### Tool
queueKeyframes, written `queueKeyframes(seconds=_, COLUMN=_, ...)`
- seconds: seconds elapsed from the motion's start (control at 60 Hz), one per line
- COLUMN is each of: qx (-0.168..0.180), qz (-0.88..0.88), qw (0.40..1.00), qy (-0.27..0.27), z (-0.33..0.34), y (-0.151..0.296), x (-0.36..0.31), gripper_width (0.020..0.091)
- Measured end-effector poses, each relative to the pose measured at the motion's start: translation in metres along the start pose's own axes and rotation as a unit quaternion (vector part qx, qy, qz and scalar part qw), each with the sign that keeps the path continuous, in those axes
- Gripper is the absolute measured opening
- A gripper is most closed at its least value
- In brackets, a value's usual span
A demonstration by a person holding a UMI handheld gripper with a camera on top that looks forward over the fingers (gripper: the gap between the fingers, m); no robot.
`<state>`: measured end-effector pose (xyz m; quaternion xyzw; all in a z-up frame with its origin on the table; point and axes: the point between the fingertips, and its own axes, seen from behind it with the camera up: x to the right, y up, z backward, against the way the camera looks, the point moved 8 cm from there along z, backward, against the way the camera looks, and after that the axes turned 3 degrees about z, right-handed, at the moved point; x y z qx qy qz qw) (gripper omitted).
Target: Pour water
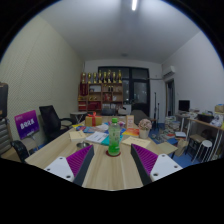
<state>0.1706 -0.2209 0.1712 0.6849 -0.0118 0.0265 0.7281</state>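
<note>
A green plastic bottle [114, 138] with a white label and green cap stands upright on a light wooden table [105, 170]. It stands just ahead of my gripper [112, 160], centred on the gap between the fingers. The fingers with purple pads [79, 160] are spread wide, and nothing is held between them. A gap shows on either side of the bottle's base.
Papers and small objects [95, 122] lie on the table beyond the bottle. A purple sign [27, 124] and black chairs [50, 120] stand to the left. Shelves with trophies [103, 78] line the far wall. Desks with a monitor [184, 105] are on the right.
</note>
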Motion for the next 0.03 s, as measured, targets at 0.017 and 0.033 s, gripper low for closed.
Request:
queueKeyframes(seconds=0.017, qx=0.0, qz=-0.002, qw=1.0, qy=-0.003, z=0.0087, y=0.0006, x=-0.0266, gripper_width=0.0817)
queueKeyframes(seconds=0.033, qx=-0.001, qz=-0.005, qw=1.0, qy=-0.001, z=0.0154, y=0.0001, x=-0.0292, gripper_width=0.0817)
